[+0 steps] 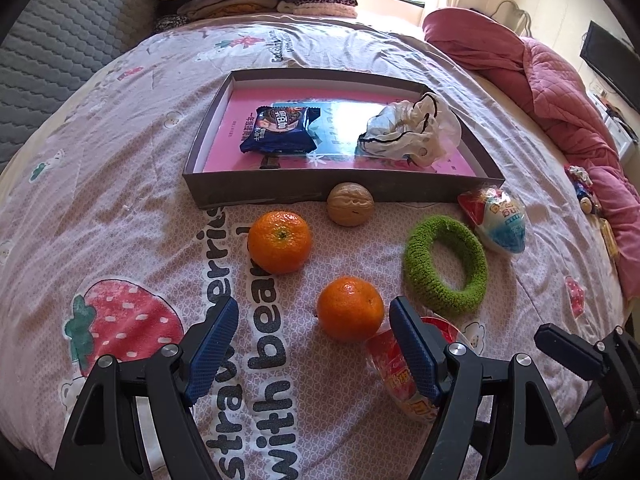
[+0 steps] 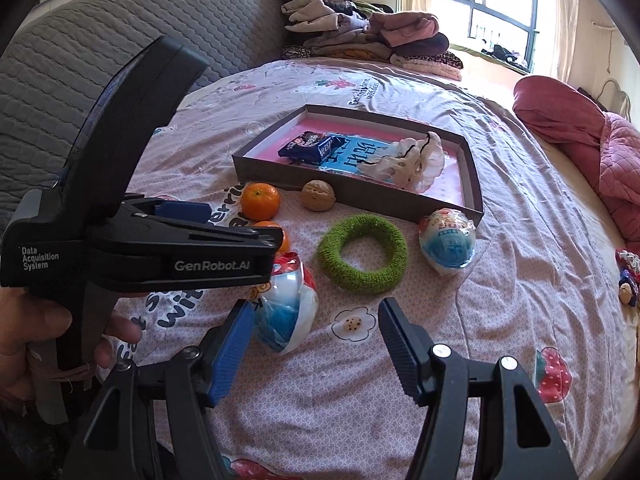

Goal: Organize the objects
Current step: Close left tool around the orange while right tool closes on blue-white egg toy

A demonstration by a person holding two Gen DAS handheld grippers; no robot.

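Two glossy tangerines point(image 1: 280, 242) and a fuzzy green ring point(image 1: 446, 266) lie loose.

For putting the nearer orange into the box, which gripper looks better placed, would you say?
Left, probably: the left gripper stands open with the nearer orange just ahead; the right gripper faces bare bedspread.

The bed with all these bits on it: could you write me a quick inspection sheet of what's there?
Surface: bedspread printed with strawberries.
Job's things: shallow box holding a blue snack pack and a crumpled plastic bag; outside it two oranges, walnut, green ring, two wrapped egg-shaped treats.
Clutter: small packets at the bed's edge.
Grippers: left gripper open, empty; right gripper open, empty.
Cables: nothing seen.
Surroundings: folded clothes, red quilt, window.
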